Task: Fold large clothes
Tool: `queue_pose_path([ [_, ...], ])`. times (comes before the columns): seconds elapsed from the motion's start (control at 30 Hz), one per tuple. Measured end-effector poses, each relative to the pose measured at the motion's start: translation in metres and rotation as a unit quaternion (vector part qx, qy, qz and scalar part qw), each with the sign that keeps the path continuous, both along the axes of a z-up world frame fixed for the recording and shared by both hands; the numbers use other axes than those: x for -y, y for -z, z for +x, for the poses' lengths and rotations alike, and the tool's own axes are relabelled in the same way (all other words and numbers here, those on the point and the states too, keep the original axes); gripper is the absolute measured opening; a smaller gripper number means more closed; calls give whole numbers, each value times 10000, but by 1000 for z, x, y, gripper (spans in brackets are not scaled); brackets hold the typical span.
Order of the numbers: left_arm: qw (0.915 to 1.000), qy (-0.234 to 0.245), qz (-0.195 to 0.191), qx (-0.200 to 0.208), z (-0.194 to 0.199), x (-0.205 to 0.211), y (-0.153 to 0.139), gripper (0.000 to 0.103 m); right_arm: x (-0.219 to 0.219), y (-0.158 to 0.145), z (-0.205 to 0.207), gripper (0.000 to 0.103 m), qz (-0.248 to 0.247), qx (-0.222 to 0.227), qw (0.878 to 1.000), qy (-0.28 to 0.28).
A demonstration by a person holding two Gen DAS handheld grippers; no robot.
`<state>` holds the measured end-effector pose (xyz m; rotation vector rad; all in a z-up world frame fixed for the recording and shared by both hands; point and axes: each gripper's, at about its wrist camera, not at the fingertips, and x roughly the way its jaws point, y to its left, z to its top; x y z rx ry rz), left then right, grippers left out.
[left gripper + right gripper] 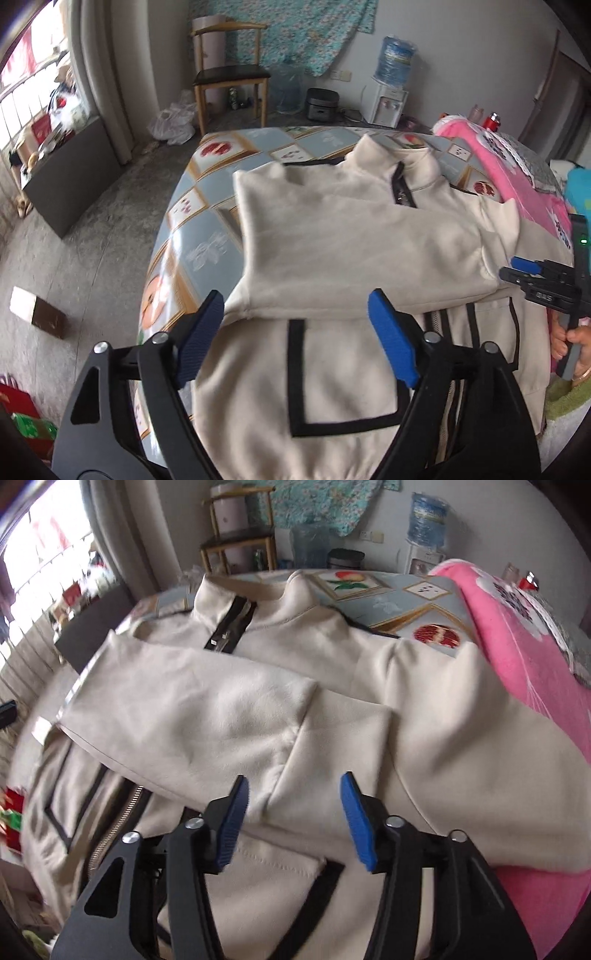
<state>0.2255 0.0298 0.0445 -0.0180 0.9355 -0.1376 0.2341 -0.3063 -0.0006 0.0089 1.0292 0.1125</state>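
A cream jacket [332,236] is lying front-up on a patterned table [192,206], its zip closed and collar pointing away toward the far wall. Both sleeves are already lying folded across the chest, one overlapping the other, so the sleeve step is looking done; what is remaining, by my judgement, is bringing the hem up toward the collar and squaring the bundle. The left gripper [295,332] is hovering over the lower front with its jaws standing wide and nothing between them, a black-trimmed pocket [347,373] showing beneath. The right gripper [293,821] is hanging over the sleeve overlap, jaws partly apart and gripping nothing, though cloth is lying close under the pads. On the jacket's right a pink blanket [517,657] is crowding the shoulder and side, leaving little room there. The table's left edge is sitting near the jacket's other side, with bare floor [74,240] beyond. Past the collar some tabletop is staying free, giving room for the fold to land.
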Motion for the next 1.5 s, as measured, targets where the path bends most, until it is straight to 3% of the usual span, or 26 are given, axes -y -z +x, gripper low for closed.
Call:
queue_pose_path([
  [0.13,9996,207,8,-188,26,41,14,84,48,-18,-35,69,612,111,9970,450],
  [0.33,9969,316,320,-639,62,86,65,84,163,-23,-83,69,1073,153,9781,1777],
  [0.43,9956,247,430,-800,71,92,88,84,241,-21,-117,69,1540,189,9488,2751],
  [0.57,9954,126,460,-833,73,93,103,87,338,-17,-162,69,2252,453,8892,3958],
  [0.67,9958,85,443,-798,72,92,104,90,384,-7,-182,69,2534,540,8506,4575],
  [0.83,9960,78,435,-779,75,91,105,94,428,6,-186,69,2689,694,8118,5137],
  [0.93,9955,90,447,-826,77,93,106,96,448,17,-181,59,2822,704,7962,5305],
  [1.0,9951,72,446,-874,79,94,106,96,457,23,-177,57,2792,671,7926,5379],
  [1.1,9949,63,448,-901,79,93,106,96,460,28,-171,45,2609,662,7902,5505],
  [1.2,9947,55,456,-920,79,93,106,96,461,28,-172,23,2433,669,7922,5556],
  [1.23,9946,49,461,-924,79,94,106,96,460,25,-173,12,2396,710,7934,5550],
  [1.4,9950,79,471,-880,78,94,106,96,438,-25,-173,7,2010,1165,8162,5290],
  [1.5,9950,125,487,-862,78,94,106,96,406,-80,-159,6,1837,1626,8409,4823],
])
